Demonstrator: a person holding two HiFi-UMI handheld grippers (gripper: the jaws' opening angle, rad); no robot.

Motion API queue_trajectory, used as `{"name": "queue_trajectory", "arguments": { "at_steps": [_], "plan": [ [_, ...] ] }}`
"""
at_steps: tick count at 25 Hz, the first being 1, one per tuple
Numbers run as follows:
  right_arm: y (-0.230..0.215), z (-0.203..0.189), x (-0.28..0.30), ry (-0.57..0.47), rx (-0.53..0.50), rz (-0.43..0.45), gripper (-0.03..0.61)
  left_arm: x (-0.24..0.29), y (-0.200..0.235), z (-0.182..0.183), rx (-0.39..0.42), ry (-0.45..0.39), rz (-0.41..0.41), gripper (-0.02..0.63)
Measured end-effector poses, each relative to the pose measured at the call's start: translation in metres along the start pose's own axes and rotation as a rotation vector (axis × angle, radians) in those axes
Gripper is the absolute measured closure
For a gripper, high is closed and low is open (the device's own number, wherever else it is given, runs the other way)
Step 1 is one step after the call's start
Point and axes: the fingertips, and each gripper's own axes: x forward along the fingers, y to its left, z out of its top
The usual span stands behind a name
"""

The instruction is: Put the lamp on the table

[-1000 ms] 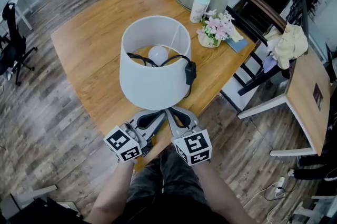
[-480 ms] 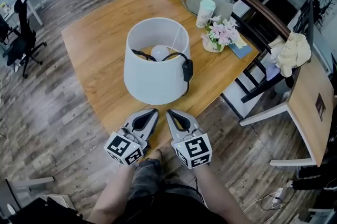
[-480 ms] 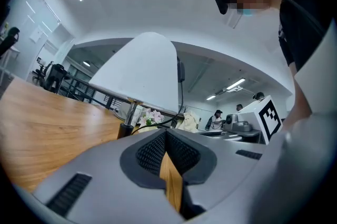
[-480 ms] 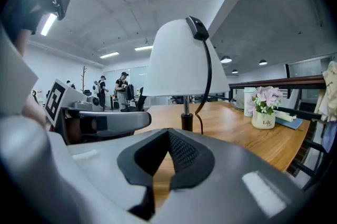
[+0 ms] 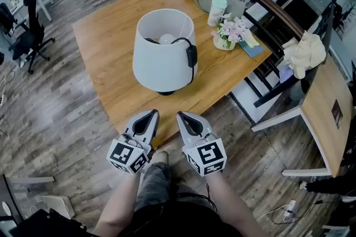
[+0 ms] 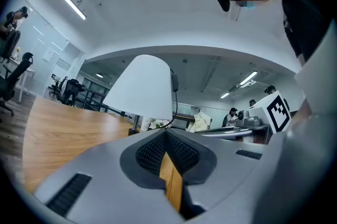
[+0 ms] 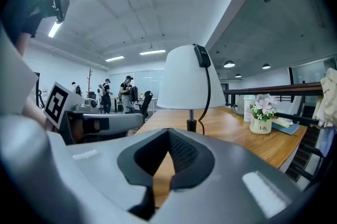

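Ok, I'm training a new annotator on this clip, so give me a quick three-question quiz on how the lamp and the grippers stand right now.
1. True or false: the lamp lies tipped on its side.
2. Fill in: its black cord is draped over the rim of the lamp's ____.
3. Pick one: the right gripper holds A) the lamp, B) the cord, C) nothing.

Key: 1 false, it stands upright; 2 shade; 3 C, its jaws are shut and empty.
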Motion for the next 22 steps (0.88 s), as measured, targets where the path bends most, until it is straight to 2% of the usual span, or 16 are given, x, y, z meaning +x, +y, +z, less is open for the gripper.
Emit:
{"name": "queue_trajectory", "arguments": {
  "at_steps": [22],
  "plan": [
    [0.053,0.024,-0.065,-0.091,-0.041,0.045,0.572,-0.090,-0.032,0.025,0.020,-0.076,0.126,0.617]
  ]
}}
